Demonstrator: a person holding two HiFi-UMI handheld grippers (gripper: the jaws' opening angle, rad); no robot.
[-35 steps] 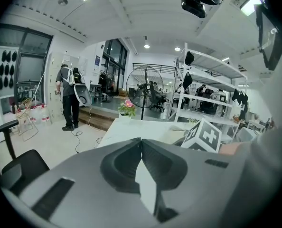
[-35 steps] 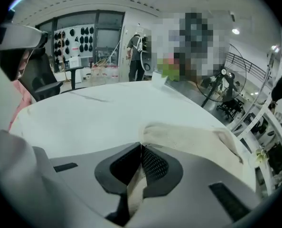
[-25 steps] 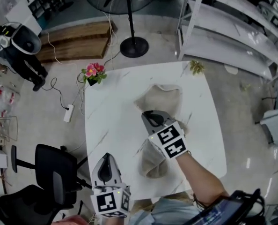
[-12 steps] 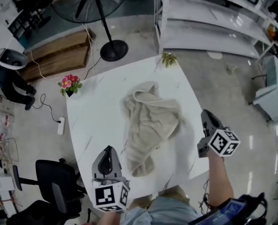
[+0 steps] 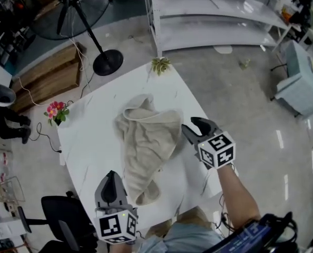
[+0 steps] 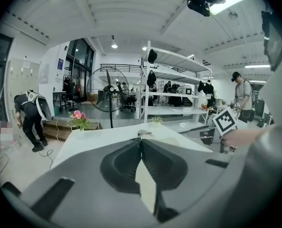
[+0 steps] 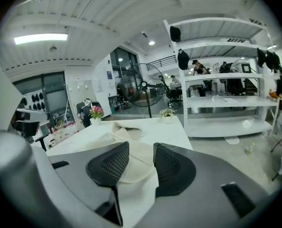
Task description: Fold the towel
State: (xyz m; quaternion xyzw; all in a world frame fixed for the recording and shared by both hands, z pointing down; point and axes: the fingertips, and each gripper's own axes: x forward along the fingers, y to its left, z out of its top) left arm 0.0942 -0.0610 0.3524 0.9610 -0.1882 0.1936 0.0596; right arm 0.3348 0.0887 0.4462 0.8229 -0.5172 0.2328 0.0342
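A beige towel lies crumpled and partly folded along the middle of the white table. My right gripper is at the towel's right edge, just above the tabletop. Its jaws have just been opening and stand apart. In the right gripper view the towel shows through the gap of the right gripper, and the pads do not press on it. My left gripper hovers at the near left, short of the towel's near end. It is shut with nothing in it.
A pink flower pot stands at the table's left corner and a small green plant at the far corner. A standing fan, white shelving, an office chair and a bending person surround the table.
The right gripper left the towel's middle, swung out past the table's right edge, then came back to the towel's right edge with its jaws apart. The left gripper shifted slightly.
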